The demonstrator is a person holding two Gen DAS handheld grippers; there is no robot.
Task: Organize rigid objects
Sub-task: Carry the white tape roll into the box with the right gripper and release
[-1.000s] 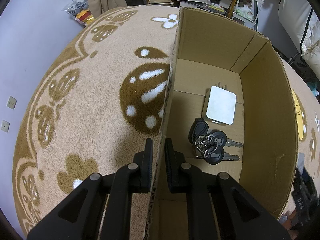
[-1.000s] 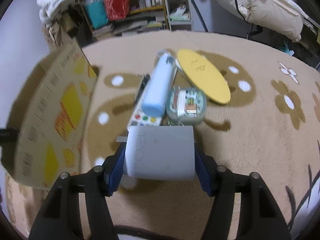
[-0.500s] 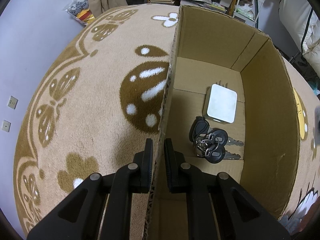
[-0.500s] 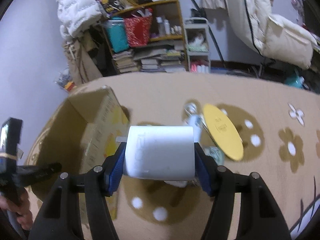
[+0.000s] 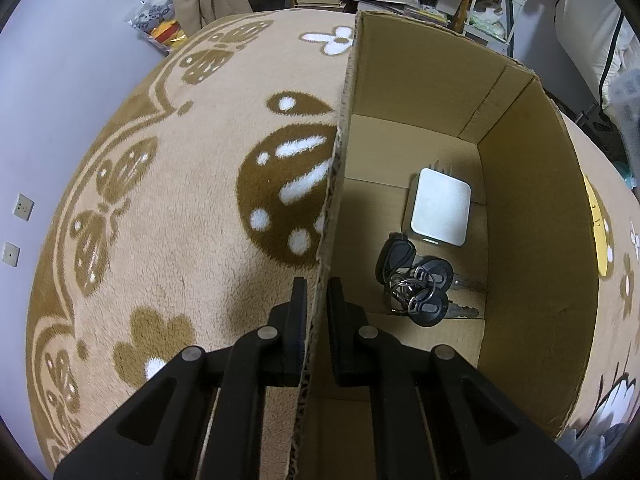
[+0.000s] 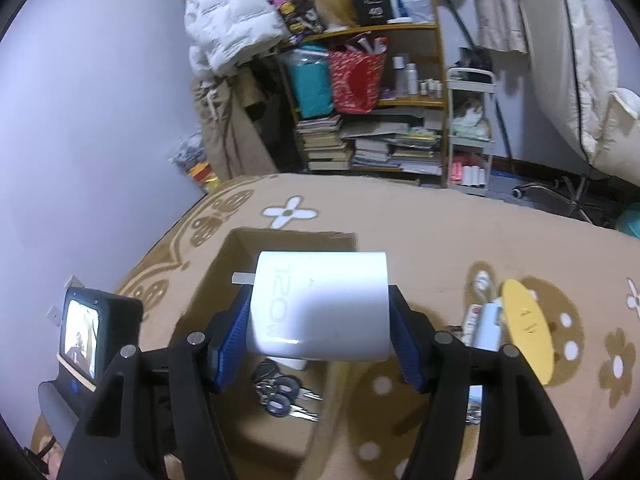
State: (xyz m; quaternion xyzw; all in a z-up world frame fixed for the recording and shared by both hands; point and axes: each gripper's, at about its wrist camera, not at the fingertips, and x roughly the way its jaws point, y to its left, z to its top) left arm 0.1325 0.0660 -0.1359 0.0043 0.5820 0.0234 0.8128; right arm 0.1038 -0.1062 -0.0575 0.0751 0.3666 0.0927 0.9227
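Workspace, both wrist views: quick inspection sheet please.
Surface: tan patterned rug.
Job's things: cardboard box holds a white adapter and keys; white charger above the box.
Clutter: yellow disc, light blue item and remote on rug.
Grippers: left gripper shut on box wall; right gripper shut on charger.
Cables: nothing seen.
Surroundings: crowded bookshelf, white trolley.

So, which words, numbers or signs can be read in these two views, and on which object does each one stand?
"120W": grey print on the side of the white plastic charger block held in the right gripper.
Two dark marks on the yellow oval disc: too small to read.
Print on the black box atop the wooden shelf: blurred, unreadable.
Brown cardboard box: no text visible.
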